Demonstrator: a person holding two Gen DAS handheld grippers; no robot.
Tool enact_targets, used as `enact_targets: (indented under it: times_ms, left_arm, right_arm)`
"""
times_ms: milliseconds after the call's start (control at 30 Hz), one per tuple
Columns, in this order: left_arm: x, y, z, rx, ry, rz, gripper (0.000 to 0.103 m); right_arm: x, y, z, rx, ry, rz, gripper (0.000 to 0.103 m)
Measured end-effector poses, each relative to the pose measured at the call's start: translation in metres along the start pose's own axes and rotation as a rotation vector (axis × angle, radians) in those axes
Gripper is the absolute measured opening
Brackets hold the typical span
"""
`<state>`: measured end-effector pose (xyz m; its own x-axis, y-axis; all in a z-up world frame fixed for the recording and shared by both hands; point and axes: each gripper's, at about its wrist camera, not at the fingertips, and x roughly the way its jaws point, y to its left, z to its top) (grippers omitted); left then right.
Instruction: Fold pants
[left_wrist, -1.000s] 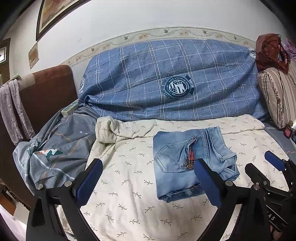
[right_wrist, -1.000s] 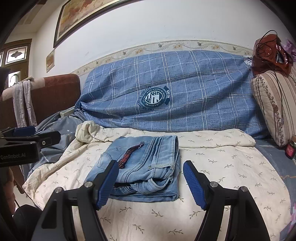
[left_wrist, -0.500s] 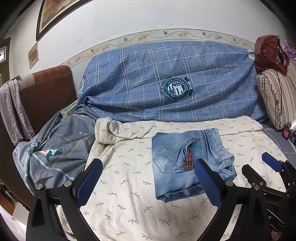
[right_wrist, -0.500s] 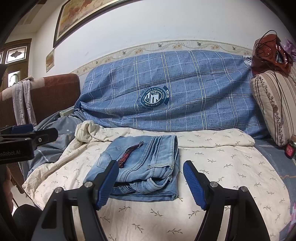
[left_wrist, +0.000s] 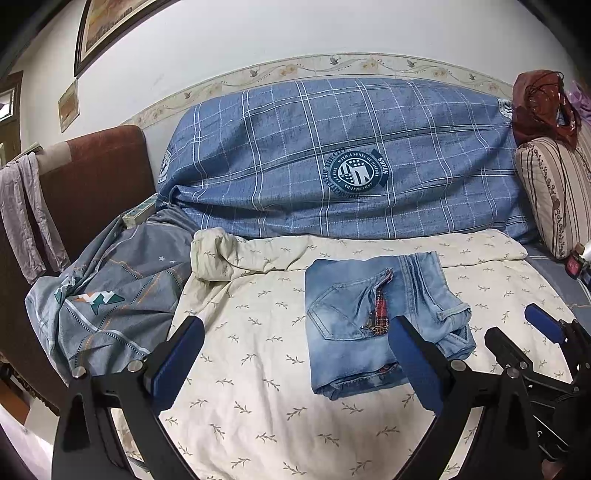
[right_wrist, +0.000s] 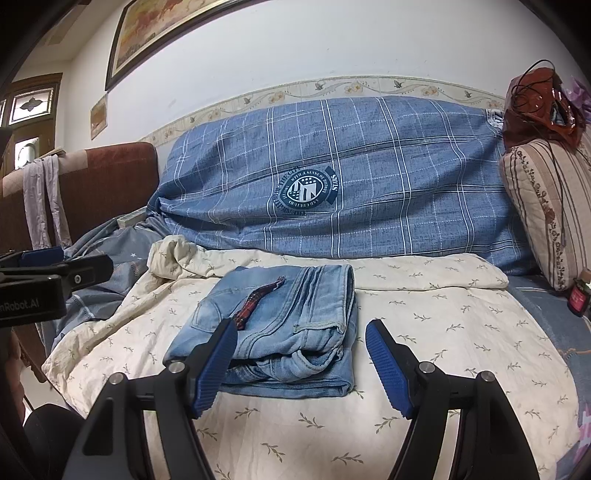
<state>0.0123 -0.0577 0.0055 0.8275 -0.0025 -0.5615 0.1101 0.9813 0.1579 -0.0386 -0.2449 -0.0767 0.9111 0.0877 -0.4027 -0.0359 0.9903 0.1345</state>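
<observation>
Folded jeans (left_wrist: 380, 328) on a cream sheet (left_wrist: 258, 369), both grippers wide open and empty.

Folded into a compact stack, long axis running near to far, open folded ends facing near, waistband edge to the right with a belt loop showing; back pocket on top at left, beside a strip of red plaid lining (left_wrist: 380, 312). Seen from the left gripper (left_wrist: 295, 354), lying just behind its right finger, slightly right of centre. Seen from the right gripper (right_wrist: 301, 358), lying just beyond the tips, near edge partly hidden by the left finger. No pad touching the denim. Behind, a blue checked quilt (left_wrist: 332, 158) against the wall; far right, a striped pillow (left_wrist: 554, 199); left, a grey blanket (left_wrist: 110, 295).
</observation>
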Motion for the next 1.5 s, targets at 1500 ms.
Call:
enact_targets:
  times_ms: [1500]
  left_arm:
    - [0.0073,0.0028,-0.0053,-0.024,0.020,0.012,0.100]
  right_arm:
    - [0.0029,0.0014,-0.0010,-0.016,0.011,-0.004,0.075]
